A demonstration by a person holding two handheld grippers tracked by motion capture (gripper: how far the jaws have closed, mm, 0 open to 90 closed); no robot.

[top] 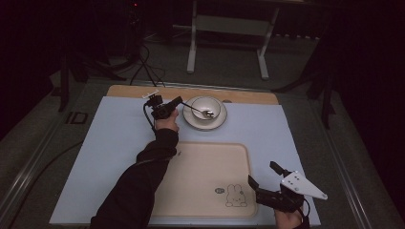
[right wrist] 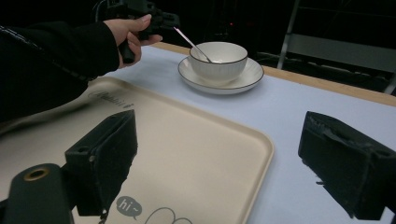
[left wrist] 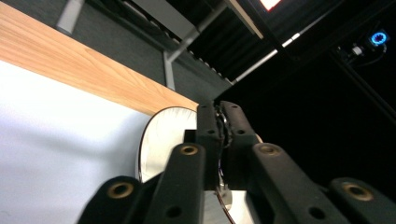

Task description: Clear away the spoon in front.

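Nearest the high camera, the right gripper (top: 264, 180) hovers jaws spread at the tray's (top: 205, 162) near right corner (rabbit print there). Left gripper view: left gripper (left wrist: 220, 122) pinches a spoon (left wrist: 223, 196). Right gripper view: spoon tip inside the bowl (right wrist: 219, 60) on its saucer (right wrist: 247, 79) near the table's far edge

The right gripper (right wrist: 219, 163) is hanging low over the near corner of the cream tray (right wrist: 196, 140), and its two black jaws are standing wide apart with nothing between them. The tray is lying on a pale blue mat (right wrist: 299, 107). A little bunny drawing and a "hi~" bubble (right wrist: 127, 206) are showing on the tray's near edge. Beyond the tray's far side, a white bowl (right wrist: 218, 60) is sitting on a white saucer (right wrist: 247, 77). A hand (right wrist: 133, 30) past the tray's far left is holding the left gripper (right wrist: 163, 21), which is pinching a spoon (right wrist: 192, 44). The spoon is dipping into the bowl.
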